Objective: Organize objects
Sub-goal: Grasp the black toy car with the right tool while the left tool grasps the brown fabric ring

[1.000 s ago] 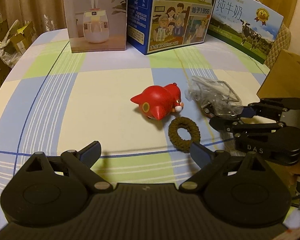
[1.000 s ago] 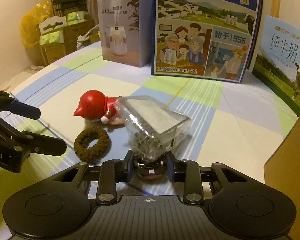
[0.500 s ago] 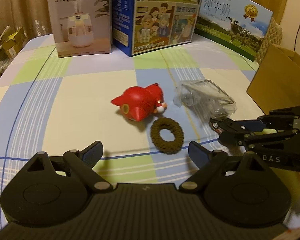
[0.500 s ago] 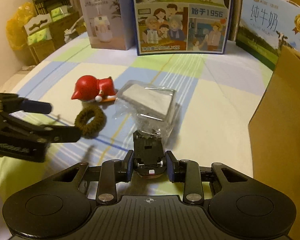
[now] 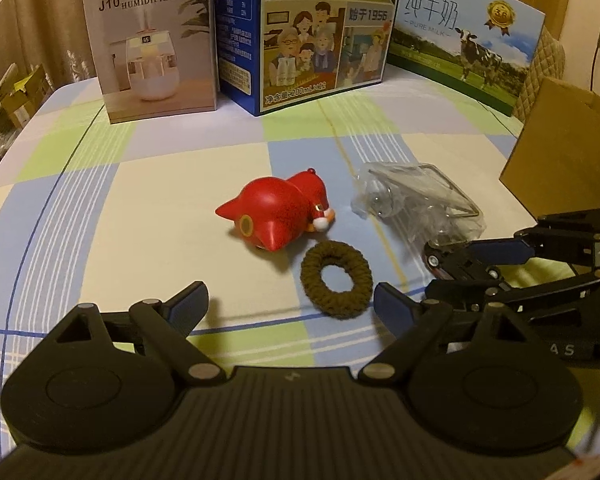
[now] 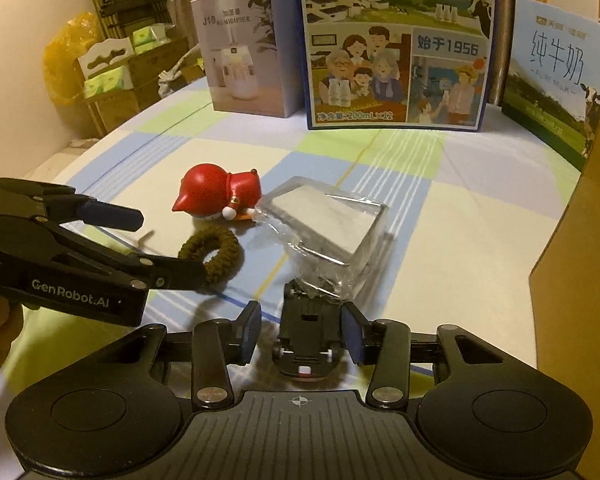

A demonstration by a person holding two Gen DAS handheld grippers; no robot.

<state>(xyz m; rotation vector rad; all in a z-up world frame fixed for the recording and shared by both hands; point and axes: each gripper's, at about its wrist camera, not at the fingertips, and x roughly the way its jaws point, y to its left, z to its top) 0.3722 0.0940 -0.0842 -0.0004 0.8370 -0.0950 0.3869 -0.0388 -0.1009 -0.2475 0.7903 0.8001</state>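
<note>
A red toy figure (image 5: 278,216) lies on its side on the checked tablecloth (image 5: 160,208). A brown hair tie (image 5: 336,284) lies just in front of it. A clear plastic packet (image 5: 420,204) lies to the right. My left gripper (image 5: 290,304) is open, with the hair tie just ahead of its right finger. My right gripper (image 6: 300,336) is open with a small black object (image 6: 306,340) between its fingers, just short of the packet (image 6: 332,232). The toy (image 6: 216,196), the hair tie (image 6: 212,252) and the left gripper (image 6: 160,244) also show in the right wrist view.
A humidifier box (image 5: 152,40), a blue milk carton box (image 5: 308,32) and a second milk box (image 5: 468,36) stand along the table's far side. A brown cardboard box (image 5: 568,144) stands at the right edge. Clutter and boxes sit on the floor at the left (image 6: 108,76).
My right gripper was shut on the packet, drew back from it and has now opened around the small black object. My left gripper stayed open and edged nearer the hair tie.
</note>
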